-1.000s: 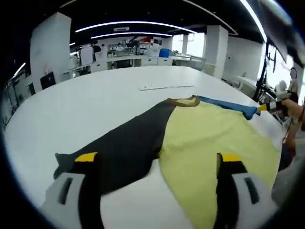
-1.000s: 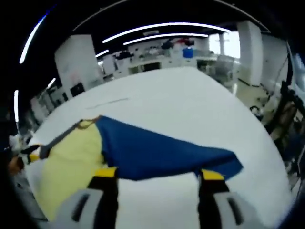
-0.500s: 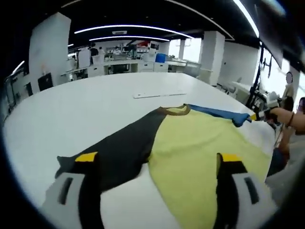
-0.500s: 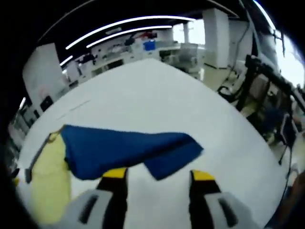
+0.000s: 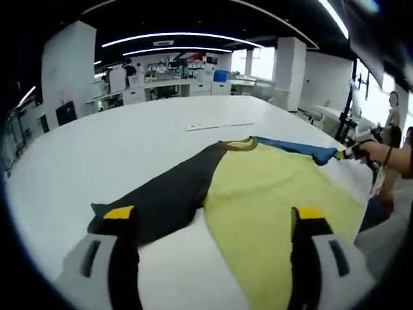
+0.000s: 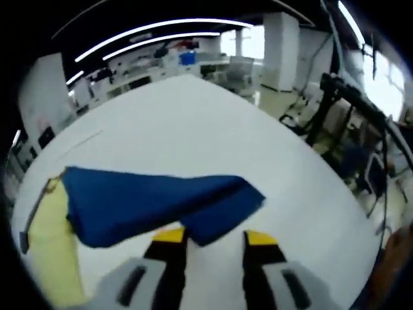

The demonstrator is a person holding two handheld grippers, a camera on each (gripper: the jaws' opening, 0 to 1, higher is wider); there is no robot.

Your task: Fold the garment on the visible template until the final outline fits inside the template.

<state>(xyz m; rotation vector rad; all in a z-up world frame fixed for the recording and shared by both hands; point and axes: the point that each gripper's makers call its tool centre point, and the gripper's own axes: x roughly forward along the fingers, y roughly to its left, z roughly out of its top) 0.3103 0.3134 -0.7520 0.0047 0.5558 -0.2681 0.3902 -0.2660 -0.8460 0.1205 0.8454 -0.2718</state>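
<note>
One garment [image 5: 258, 187] lies spread on the white table [image 5: 129, 142], a shirt in three colours: a yellow body, a black sleeve [image 5: 168, 197] and a blue sleeve [image 6: 148, 203]. No print, label or writing can be read on it. In the left gripper view the yellow body sits in the middle, with the black sleeve reaching out to one side of it and the blue sleeve [image 5: 293, 147] stretching away on the other side, past the brown collar [image 5: 235, 145].

The right gripper [image 6: 210, 239] has its two yellow-tipped jaws drawn close together, a narrow gap left between them, at the cuff edge of the blue sleeve; whether they pinch the cloth cannot be told. In the left gripper view that same gripper [image 5: 353, 150] sits at the blue sleeve's far tip, with a person's hand [image 5: 374, 150] behind it.

The left gripper [image 5: 210, 213] has its jaws wide apart and holds nothing, one tip over the black sleeve's end, the other over the yellow body.

Beyond the collar, one thin pale strip [image 5: 219, 125] lies on the table.
</note>
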